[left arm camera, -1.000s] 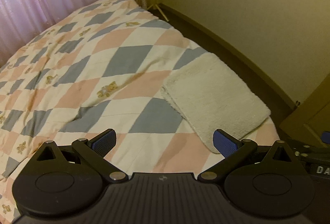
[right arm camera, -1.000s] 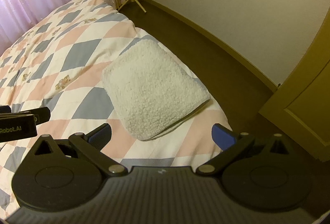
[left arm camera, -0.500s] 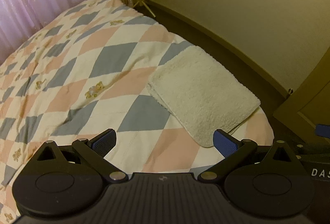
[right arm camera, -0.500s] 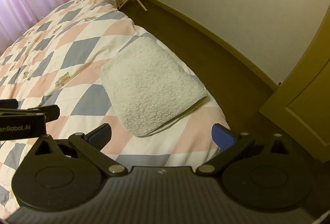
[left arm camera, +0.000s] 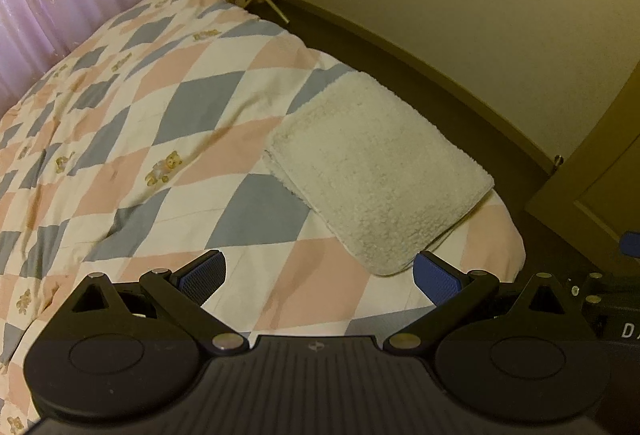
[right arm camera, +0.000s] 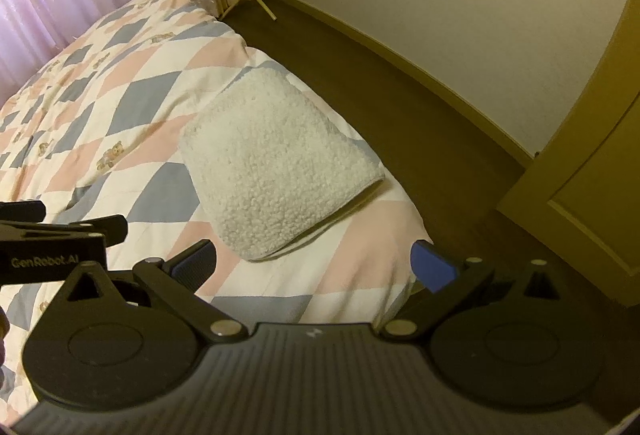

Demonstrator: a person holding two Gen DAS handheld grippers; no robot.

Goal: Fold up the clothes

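The left gripper hangs above the near end of the bed with its blue pads spread wide and nothing between them, and the right gripper beside it is spread just as wide and equally empty. Ahead of both lies the fleece garment, a cream, woolly thing already folded into a thick, tidy rectangle (its layered edges show along the left side in the left wrist view). It rests on the checked quilt near the bed's right edge, close to the foot corner, and neither gripper touches it. Judging by that compact shape, the folding of this piece looks finished; no other clothes show on the quilt, so little or nothing seems left.
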